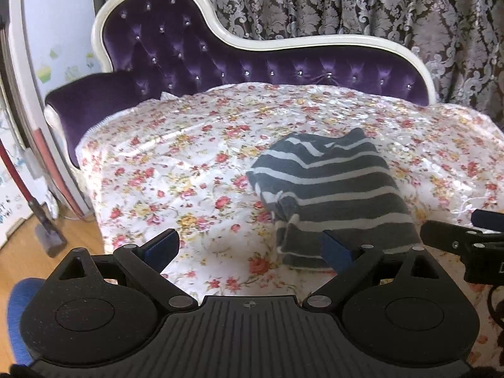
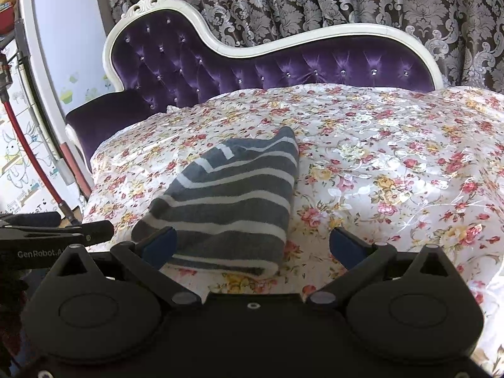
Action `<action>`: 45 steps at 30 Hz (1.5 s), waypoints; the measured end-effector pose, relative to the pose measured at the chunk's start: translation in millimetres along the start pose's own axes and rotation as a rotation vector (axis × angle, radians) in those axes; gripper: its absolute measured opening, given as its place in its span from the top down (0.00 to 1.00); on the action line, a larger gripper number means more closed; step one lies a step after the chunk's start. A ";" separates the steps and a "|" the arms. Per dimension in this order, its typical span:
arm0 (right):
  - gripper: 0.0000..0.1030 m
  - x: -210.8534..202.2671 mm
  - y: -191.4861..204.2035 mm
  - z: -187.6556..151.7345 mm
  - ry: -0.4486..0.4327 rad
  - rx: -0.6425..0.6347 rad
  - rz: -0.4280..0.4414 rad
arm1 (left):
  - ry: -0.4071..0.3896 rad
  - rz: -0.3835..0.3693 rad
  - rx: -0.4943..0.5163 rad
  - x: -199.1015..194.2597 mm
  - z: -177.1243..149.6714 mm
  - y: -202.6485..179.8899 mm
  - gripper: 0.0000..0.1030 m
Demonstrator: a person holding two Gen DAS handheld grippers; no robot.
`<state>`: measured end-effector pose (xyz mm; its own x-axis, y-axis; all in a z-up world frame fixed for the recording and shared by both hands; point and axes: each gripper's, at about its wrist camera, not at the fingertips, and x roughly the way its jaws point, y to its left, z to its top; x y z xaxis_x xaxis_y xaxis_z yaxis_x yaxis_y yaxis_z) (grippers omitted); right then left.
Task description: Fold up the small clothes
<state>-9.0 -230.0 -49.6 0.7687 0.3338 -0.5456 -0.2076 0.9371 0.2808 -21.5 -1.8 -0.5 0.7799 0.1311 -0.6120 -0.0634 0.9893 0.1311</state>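
Observation:
A grey garment with white stripes (image 1: 334,195) lies folded into a compact stack on the floral sheet (image 1: 189,163); it also shows in the right wrist view (image 2: 233,201). My left gripper (image 1: 250,247) is open and empty, hovering just before the garment's near left corner. My right gripper (image 2: 252,245) is open and empty over the garment's near edge, with its left pad (image 2: 160,245) by the folded corner. The right gripper also shows at the right edge of the left wrist view (image 1: 466,242), and the left gripper at the left edge of the right wrist view (image 2: 63,230).
The sheet covers a purple tufted chaise (image 1: 195,50) with a white frame. Patterned curtains (image 1: 378,6) hang behind. Wooden floor (image 1: 37,258), a red-handled tool (image 1: 28,195) and a white wall panel are on the left.

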 end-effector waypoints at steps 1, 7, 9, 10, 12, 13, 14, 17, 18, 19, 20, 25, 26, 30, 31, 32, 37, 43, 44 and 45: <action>0.00 -0.7 -0.6 0.1 0.000 0.008 0.006 | -0.003 0.005 0.010 -1.8 -0.6 -1.7 0.07; 0.01 -5.2 1.0 0.5 -0.010 0.019 0.029 | 0.031 -0.027 0.002 -3.7 -3.4 -4.2 0.07; 0.01 -6.6 4.5 0.4 -0.013 0.003 0.028 | 0.050 -0.044 -0.017 -2.5 -4.3 -3.5 0.07; 0.01 -8.1 6.1 0.0 -0.017 0.002 0.025 | 0.057 -0.053 -0.023 -2.0 -4.7 -3.3 0.07; 0.01 -11.2 9.0 -0.2 -0.024 -0.001 0.013 | 0.063 -0.061 -0.032 -1.7 -5.1 -2.0 0.07; 0.01 -13.4 11.1 -0.4 -0.032 -0.006 -0.006 | 0.063 -0.062 -0.036 -2.1 -5.5 -1.7 0.07; 0.01 -14.7 13.1 -0.6 -0.038 -0.015 -0.024 | 0.062 -0.063 -0.042 -2.4 -5.7 -0.5 0.07; 0.01 -19.2 19.1 -0.7 -0.062 -0.046 -0.101 | 0.066 -0.067 -0.060 -3.1 -5.5 2.0 0.07; 0.01 -20.3 21.1 -0.6 -0.065 -0.050 -0.131 | 0.067 -0.069 -0.066 -3.3 -5.4 2.7 0.07; 0.01 -21.1 23.2 -0.6 -0.069 -0.052 -0.162 | 0.068 -0.071 -0.070 -3.2 -5.3 3.4 0.07; 0.01 -21.8 25.0 -0.8 -0.075 -0.055 -0.184 | 0.069 -0.073 -0.073 -3.3 -5.4 3.9 0.07; 0.01 -21.5 23.6 0.7 -0.069 -0.042 -0.141 | 0.072 -0.070 -0.072 -4.4 -5.7 3.8 0.07; 0.01 -20.3 22.8 0.3 -0.061 -0.028 -0.129 | 0.072 -0.069 -0.069 -4.8 -5.8 3.8 0.07; 0.01 -16.5 20.4 -1.3 -0.022 0.011 -0.100 | 0.095 -0.072 -0.079 -2.4 -6.5 5.8 0.07; 0.01 -15.6 20.6 -1.3 -0.012 0.011 -0.093 | 0.109 -0.076 -0.087 -0.6 -6.5 6.9 0.07; 0.01 -14.9 20.5 -1.2 -0.006 0.010 -0.087 | 0.124 -0.083 -0.098 1.3 -7.1 8.5 0.07; 0.01 -14.2 24.0 -3.1 0.010 0.002 -0.084 | 0.166 -0.092 -0.129 8.8 -12.1 11.7 0.07; 0.01 -8.2 23.4 -5.2 0.042 0.020 -0.084 | 0.200 -0.107 -0.130 15.9 -18.2 9.7 0.07; 0.01 -7.2 23.3 -5.6 0.048 0.021 -0.085 | 0.206 -0.108 -0.132 17.2 -19.2 10.0 0.07; 0.01 -6.3 23.2 -6.0 0.053 0.022 -0.085 | 0.210 -0.109 -0.134 18.5 -19.9 10.0 0.07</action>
<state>-22.3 -209.8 -44.4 0.7501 0.2584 -0.6087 -0.1291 0.9600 0.2485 -20.1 11.8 -26.1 0.6413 0.0199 -0.7671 -0.0793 0.9960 -0.0404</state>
